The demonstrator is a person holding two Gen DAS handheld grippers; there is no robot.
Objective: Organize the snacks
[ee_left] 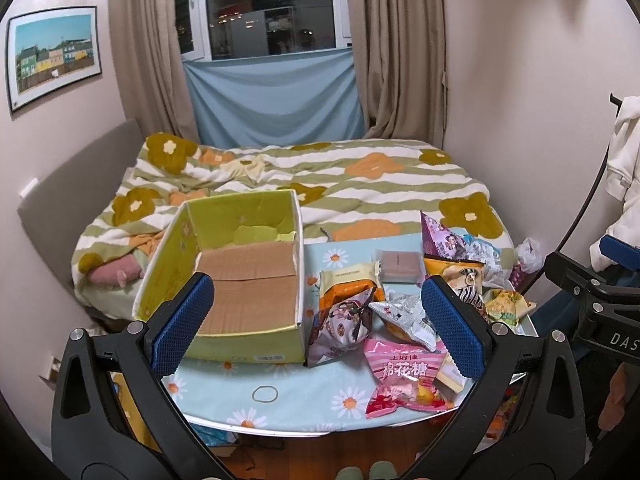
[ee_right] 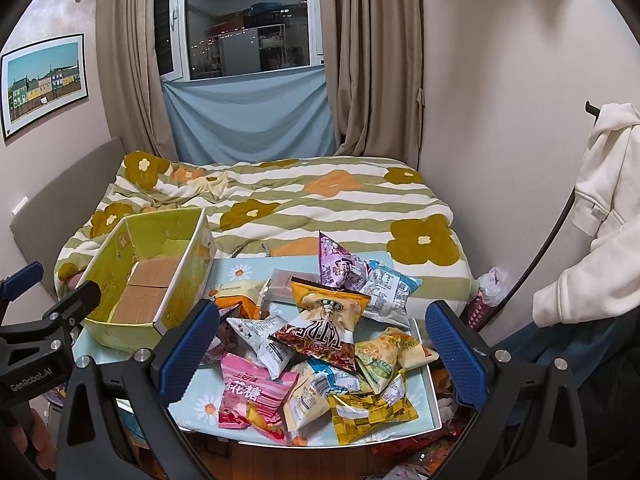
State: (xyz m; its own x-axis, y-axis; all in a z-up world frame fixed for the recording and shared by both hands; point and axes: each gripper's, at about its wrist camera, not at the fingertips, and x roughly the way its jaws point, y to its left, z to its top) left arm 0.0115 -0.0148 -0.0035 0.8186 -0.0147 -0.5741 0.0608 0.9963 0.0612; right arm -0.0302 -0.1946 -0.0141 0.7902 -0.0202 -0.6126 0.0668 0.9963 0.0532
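Both the left gripper [ee_left: 318,322] and the right gripper [ee_right: 322,350] hover with fingers spread wide and empty, because the heap of crinkly snack packets [ee_right: 320,336] waits at 3 o'clock of the empty yellow-green cardboard box [ee_left: 240,276] on the daisy-print tabletop [ee_left: 224,384].

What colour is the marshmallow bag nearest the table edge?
Pink with white stripes, the marshmallow bag shows best in the left wrist view.

**Bedroom Backdrop**

A flower-patterned quilt [ee_left: 360,184] covers the bed. Beige curtains [ee_left: 396,52] flank a dark window [ee_left: 268,8], with a blue cloth [ee_left: 276,96] hanging below it. A framed picture [ee_left: 54,56] of coloured houses hangs on the left wall; a white hoodie [ee_right: 600,208] hangs at right.
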